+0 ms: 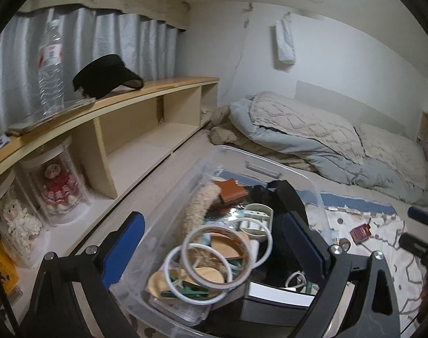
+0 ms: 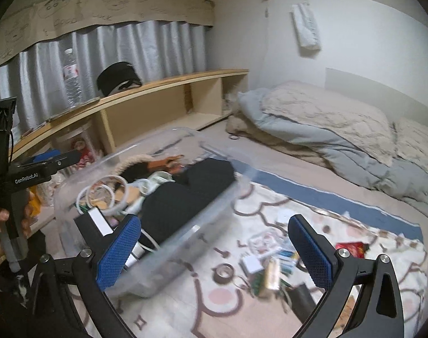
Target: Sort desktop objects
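A small bedroom with white walls, a grey curtain (image 1: 106, 36) along one side and a rumpled quilt (image 2: 326, 124) heaped at the far end of the bed (image 2: 270, 157). A long wooden shelf (image 1: 146, 90) runs under the curtain, carrying a water bottle (image 1: 51, 64) and a black visor cap (image 1: 106, 77); two dolls in clear cases (image 1: 59, 186) stand in the cubby below. Bare bed surface lies open between the shelf and the patterned blanket (image 2: 214, 295), and more of it stretches toward the quilt.

Now the clear plastic bin (image 2: 185, 239), sitting at the blanket's edge, near the shelf. It's packed: a black pouch (image 2: 191, 194), a fuzzy beige piece (image 1: 197, 208), a brown wallet (image 1: 232, 194), white tape rings (image 1: 214, 256), a green clothespin (image 1: 191, 291).

Left tongs (image 1: 214, 250) spread wide over the bin, gripping nothing. Right tongs (image 2: 214, 250) also wide apart, empty, straddling the bin's near corner. Loose on the blanket: a tape roll (image 2: 224, 272), small cards (image 2: 264, 242), a red packet (image 2: 352, 249).
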`<action>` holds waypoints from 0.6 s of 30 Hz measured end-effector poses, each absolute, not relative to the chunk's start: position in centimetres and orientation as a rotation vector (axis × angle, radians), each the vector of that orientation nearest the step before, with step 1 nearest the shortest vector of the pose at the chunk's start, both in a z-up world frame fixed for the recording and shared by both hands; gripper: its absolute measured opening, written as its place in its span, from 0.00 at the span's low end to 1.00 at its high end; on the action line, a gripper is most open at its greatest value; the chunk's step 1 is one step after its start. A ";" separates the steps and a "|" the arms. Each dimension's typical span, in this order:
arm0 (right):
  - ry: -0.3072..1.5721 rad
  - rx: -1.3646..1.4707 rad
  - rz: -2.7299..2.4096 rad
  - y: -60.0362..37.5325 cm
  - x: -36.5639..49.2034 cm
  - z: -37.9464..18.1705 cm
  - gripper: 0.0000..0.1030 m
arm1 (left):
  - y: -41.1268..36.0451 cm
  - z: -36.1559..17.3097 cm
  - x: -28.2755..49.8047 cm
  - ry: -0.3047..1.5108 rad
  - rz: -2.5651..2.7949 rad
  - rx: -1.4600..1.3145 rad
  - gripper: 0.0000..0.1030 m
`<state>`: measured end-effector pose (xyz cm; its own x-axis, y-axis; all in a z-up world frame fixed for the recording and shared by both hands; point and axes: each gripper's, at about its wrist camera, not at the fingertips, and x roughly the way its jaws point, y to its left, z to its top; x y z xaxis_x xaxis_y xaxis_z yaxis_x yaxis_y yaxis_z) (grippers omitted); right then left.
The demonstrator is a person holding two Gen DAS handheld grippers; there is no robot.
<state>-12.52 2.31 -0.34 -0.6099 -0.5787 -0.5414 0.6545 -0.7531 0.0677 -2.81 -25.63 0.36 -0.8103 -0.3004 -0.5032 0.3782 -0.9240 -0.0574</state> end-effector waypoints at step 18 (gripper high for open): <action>0.168 0.700 -2.535 13.3 -12.2 -2.6 1.00 | -17.1 -0.4 -5.6 0.142 -2.853 0.753 0.96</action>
<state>-12.20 13.29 -2.57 -0.7422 -0.4351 -0.5098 0.4986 -0.8667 0.0138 -5.57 -17.14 -0.45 -0.8534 -0.1562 -0.4972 0.2046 -0.9779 -0.0441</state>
